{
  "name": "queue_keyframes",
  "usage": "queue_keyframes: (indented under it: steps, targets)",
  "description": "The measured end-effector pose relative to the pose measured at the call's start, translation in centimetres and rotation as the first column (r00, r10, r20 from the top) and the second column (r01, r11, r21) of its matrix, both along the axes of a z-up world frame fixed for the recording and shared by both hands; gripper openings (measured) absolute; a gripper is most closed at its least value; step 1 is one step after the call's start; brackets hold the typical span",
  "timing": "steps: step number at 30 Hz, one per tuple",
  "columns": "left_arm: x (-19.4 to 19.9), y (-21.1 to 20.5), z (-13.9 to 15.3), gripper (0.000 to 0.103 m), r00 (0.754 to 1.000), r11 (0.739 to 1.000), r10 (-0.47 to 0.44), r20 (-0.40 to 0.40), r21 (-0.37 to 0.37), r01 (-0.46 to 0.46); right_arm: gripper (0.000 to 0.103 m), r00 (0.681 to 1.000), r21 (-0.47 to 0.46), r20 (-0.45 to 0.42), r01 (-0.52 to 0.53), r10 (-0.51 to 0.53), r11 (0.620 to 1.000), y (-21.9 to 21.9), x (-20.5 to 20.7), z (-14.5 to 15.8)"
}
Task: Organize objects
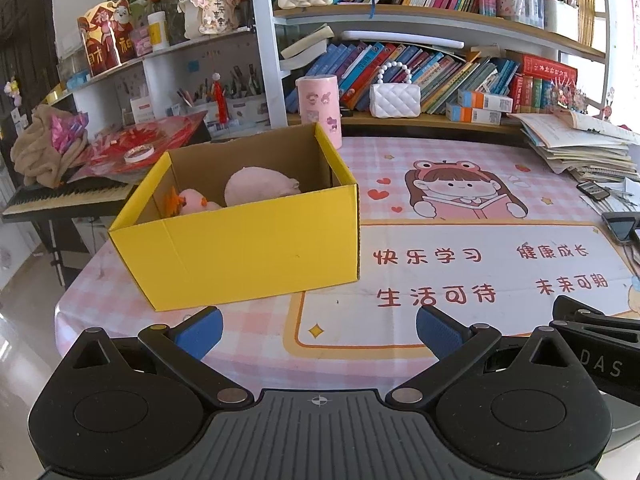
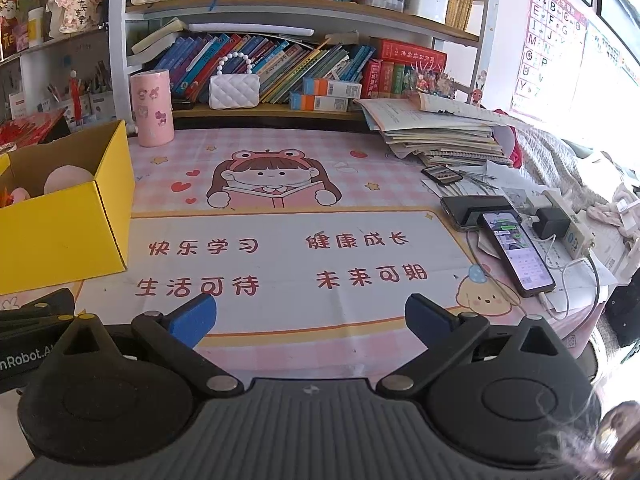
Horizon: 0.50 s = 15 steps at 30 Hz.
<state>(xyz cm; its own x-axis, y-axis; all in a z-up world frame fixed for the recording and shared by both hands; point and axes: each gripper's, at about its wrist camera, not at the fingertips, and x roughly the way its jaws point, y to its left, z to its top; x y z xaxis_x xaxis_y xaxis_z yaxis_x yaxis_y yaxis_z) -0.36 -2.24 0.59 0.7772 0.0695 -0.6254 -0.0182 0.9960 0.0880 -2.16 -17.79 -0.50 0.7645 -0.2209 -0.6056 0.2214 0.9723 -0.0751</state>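
A yellow cardboard box (image 1: 248, 248) stands open on the left part of the pink desk mat (image 1: 480, 272); the same box (image 2: 60, 232) fills the left edge of the right wrist view. Inside lie a round pink plush (image 1: 258, 186) and a smaller pink toy with an orange tuft (image 1: 192, 204). My left gripper (image 1: 319, 330) hovers open just in front of the box, nothing between its blue pads. My right gripper (image 2: 311, 320) is open too, low over the printed mat (image 2: 280, 264), to the right of the box and empty.
A pink cylindrical holder (image 2: 152, 108) stands behind the box. Bookshelves with a white quilted purse (image 2: 234, 92) line the back. A pile of workbooks (image 2: 444, 132) sits back right, phones and a charger (image 2: 516, 248) on the right edge. A keyboard (image 1: 68, 196) lies left of the desk.
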Motion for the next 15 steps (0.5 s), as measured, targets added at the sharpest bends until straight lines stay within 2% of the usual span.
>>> queue_keyframes:
  steps: [15]
  targets:
    - [0.4,0.46,-0.07,0.103,1.0,1.0,0.006,-0.008,-0.007,-0.006,0.101,1.0,-0.004,-0.001,-0.002,0.002,1.0,0.35,0.14,0.14]
